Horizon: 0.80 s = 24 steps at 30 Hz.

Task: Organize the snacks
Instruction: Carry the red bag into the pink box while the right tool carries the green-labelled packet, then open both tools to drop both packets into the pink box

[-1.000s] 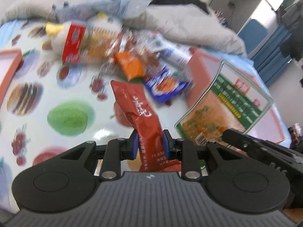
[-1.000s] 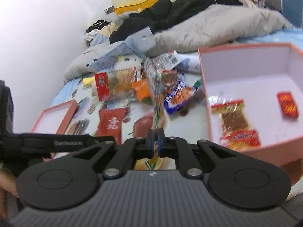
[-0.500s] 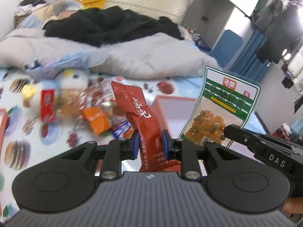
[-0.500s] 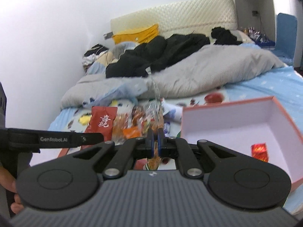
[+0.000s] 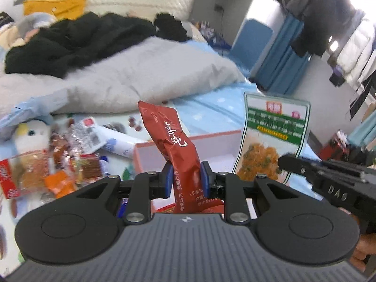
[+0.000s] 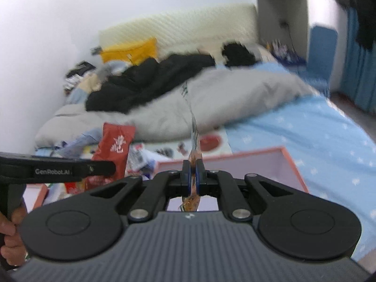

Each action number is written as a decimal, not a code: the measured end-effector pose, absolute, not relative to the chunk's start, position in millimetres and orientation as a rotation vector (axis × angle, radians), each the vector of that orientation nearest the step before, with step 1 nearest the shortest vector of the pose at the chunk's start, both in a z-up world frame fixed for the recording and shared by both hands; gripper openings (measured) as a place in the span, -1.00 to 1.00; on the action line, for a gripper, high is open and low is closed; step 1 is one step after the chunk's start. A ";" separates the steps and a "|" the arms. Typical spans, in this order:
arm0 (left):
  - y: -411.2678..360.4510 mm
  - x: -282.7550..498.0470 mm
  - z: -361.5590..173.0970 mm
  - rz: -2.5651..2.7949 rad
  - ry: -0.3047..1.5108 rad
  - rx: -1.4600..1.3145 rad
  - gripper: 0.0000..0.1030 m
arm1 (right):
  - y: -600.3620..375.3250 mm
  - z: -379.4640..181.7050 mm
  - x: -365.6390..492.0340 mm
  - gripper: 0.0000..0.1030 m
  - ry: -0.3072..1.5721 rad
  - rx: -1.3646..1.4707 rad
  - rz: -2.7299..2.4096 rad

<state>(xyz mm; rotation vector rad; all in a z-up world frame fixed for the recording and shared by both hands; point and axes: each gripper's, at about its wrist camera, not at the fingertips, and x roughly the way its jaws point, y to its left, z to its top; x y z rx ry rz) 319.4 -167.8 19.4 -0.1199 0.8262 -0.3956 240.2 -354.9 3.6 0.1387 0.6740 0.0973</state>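
Note:
My left gripper (image 5: 184, 179) is shut on a tall red snack packet (image 5: 171, 138) with white characters, held upright above the bed. The same red packet (image 6: 116, 145) shows at the left of the right wrist view. My right gripper (image 6: 193, 172) is shut on a flat green-and-clear snack bag (image 6: 193, 138), seen edge-on there. In the left wrist view that bag (image 5: 272, 141) stands broadside at the right, showing orange pieces and a green label. A pink open box (image 6: 270, 162) lies just beyond both grippers. A pile of loose snacks (image 5: 61, 164) lies at the left.
A grey quilt (image 5: 131, 80) and black clothes (image 5: 77, 40) cover the back of the bed, with a yellow pillow (image 6: 131, 50) by the headboard. A second pink box edge (image 6: 37, 193) sits at the left. Blue curtains (image 5: 284, 65) hang at the right. A hand (image 6: 11, 239) grips the left handle.
Both grippers have risen and tilted up with their packets still held. The snack pile and fruit-print sheet dropped low in view, and the back of the bed and room came into sight.

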 end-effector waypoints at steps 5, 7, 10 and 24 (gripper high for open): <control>-207.1 350.1 -15.1 -0.414 0.920 -0.060 -0.45 | -370.8 -39.1 269.7 -0.86 0.809 0.087 0.033; -218.8 362.3 -32.9 -0.434 0.978 -0.056 -0.45 | -374.2 -58.3 280.4 -0.86 0.867 0.074 0.026; -231.7 370.1 -49.9 -0.436 1.026 -0.039 -0.45 | -377.8 -79.1 285.3 -0.86 0.902 0.031 0.008; -227.9 371.2 -57.4 -0.416 1.024 -0.045 0.37 | -395.1 -98.7 278.7 1.00 0.912 0.110 -0.024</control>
